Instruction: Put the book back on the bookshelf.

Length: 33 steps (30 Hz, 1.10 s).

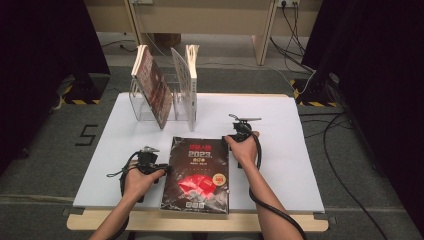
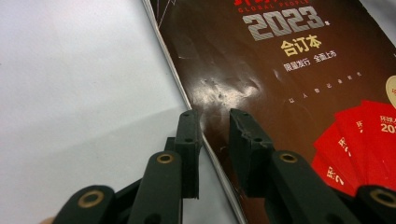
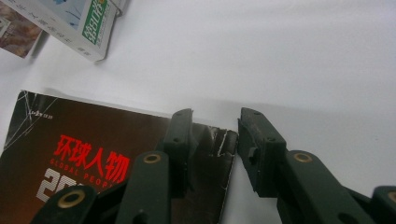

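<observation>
On the white table (image 1: 125, 150), dark magazine (image 1: 197, 175) marked "2023".

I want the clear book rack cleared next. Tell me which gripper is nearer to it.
Right. The right gripper sits at the dark magazine's far right corner, just short of the clear book rack. The left gripper is at the magazine's left edge, nearer the person.

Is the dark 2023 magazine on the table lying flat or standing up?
Lying flat: the magazine rests cover-up on the white table, closed, unlike those upright in the clear rack.
</observation>
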Motion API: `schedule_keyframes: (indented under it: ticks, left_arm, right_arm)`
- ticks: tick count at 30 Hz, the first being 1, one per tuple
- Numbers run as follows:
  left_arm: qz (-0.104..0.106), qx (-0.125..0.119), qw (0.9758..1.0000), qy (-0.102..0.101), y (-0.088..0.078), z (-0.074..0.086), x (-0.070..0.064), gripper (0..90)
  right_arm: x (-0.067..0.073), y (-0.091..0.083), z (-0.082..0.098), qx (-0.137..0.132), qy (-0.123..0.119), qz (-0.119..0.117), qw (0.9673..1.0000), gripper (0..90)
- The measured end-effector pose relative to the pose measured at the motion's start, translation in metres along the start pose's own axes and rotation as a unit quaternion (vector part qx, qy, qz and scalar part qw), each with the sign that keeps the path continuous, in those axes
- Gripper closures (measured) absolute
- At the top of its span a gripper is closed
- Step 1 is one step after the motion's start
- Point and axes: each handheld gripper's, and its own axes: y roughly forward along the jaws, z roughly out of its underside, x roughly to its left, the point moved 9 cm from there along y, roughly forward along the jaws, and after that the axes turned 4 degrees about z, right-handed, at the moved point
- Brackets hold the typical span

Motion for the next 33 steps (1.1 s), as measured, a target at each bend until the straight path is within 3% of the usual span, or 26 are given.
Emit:
schedule_keyframes:
  ticks: [8,12,21,33]
  left_arm:
    - [-0.003,0.0,1.0,0.005,0.0,0.0,-0.001,73.5]
    - [-0.005,0.0,1.0,0.005,0.0,0.0,-0.001,73.6]
    - [-0.01,-0.002,0.9999,0.009,0.0,0.0,-0.001,73.7]
    - [-0.012,-0.004,0.9999,0.011,0.0,0.0,-0.002,73.9]
  right_arm:
    - [0.001,-0.002,0.002,0.008,0.002,-0.006,0.9999,67.1]
    - [0.003,-0.003,0.005,0.022,0.021,-0.02,0.9993,67.6]
    - [0.007,-0.008,0.012,0.051,0.022,-0.034,0.9979,68.7]
    - [0.006,-0.017,0.015,0.071,0.002,-0.039,0.9967,76.8]
